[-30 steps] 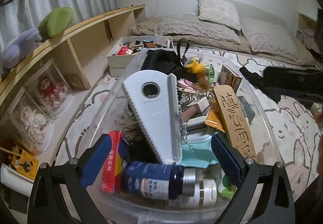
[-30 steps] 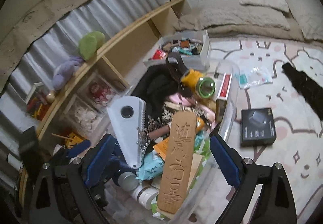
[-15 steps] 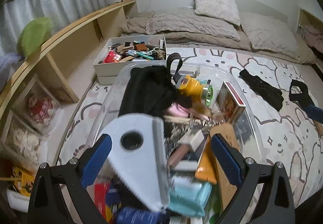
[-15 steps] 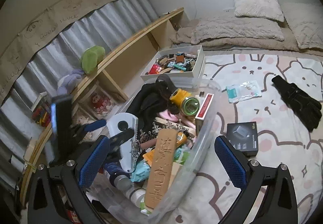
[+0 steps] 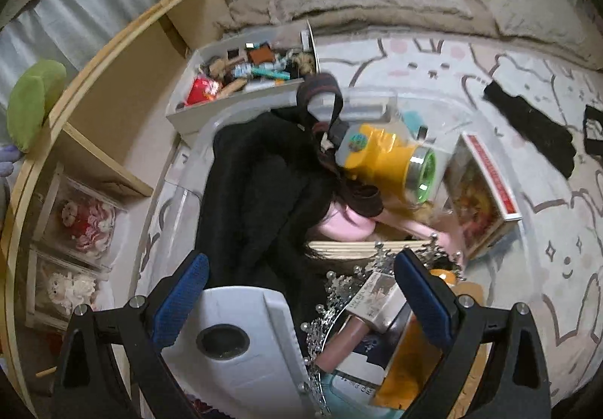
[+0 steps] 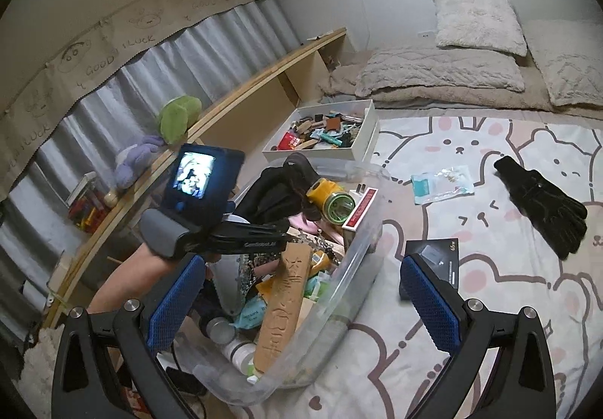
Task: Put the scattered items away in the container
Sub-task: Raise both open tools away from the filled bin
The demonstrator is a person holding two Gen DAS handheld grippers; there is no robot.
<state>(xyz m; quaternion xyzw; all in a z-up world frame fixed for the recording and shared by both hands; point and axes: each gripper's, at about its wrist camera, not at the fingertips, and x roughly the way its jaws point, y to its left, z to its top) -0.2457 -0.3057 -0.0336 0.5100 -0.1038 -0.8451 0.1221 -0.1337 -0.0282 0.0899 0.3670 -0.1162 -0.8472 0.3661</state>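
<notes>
The clear plastic container (image 6: 361, 253) sits on the rabbit-print mat, packed with items: a white scraper (image 5: 241, 339), black cloth (image 5: 256, 192), a yellow flashlight (image 5: 392, 162), a wooden plaque (image 6: 284, 302) and a red-edged box (image 5: 486, 192). My left gripper (image 5: 301, 287) is open and empty above the container; its body also shows in the right wrist view (image 6: 211, 226). My right gripper (image 6: 301, 290) is open and empty over the container's right rim. Loose on the mat lie a black box (image 6: 437, 257), a black glove (image 6: 542, 207) and a clear packet (image 6: 441, 183).
A white tray (image 6: 361, 140) full of small items stands behind the container. A low wooden shelf (image 6: 241, 94) with plush toys runs along the left. Bedding and pillows (image 6: 444, 75) lie at the back.
My left gripper has moved forward over the container and tilted down. My right gripper has drawn back and up, so more of the mat and its loose items shows.
</notes>
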